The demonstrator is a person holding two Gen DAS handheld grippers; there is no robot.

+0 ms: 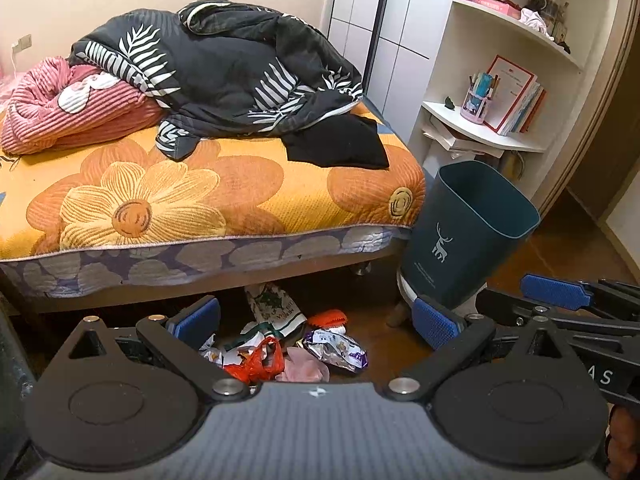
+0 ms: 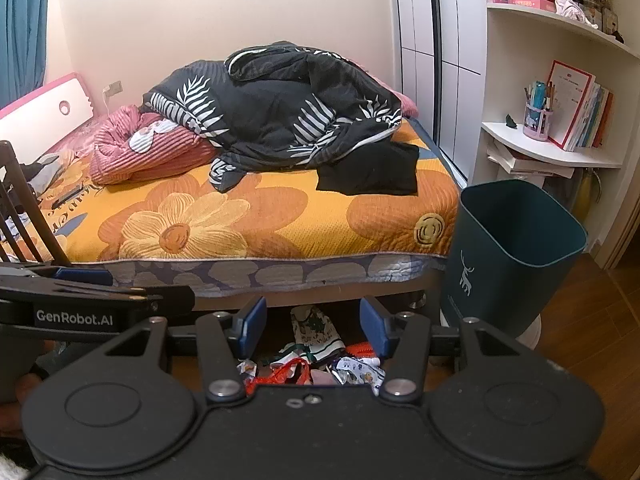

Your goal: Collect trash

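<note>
A heap of trash lies on the wooden floor at the foot of the bed: a red plastic bag, a silver foil wrapper, a pink scrap and printed packets. My left gripper hangs open above it with nothing between its blue pads. In the right wrist view the same trash shows between the open fingers of my right gripper. A dark teal bin with a white deer print stands to the right of the heap, beside the bed corner; the bin appears in the right wrist view too.
A bed with an orange flower cover, a black leaf-print quilt and a pink blanket fills the back. White corner shelves with books and a pen cup stand behind the bin. A dark chair back stands at the left.
</note>
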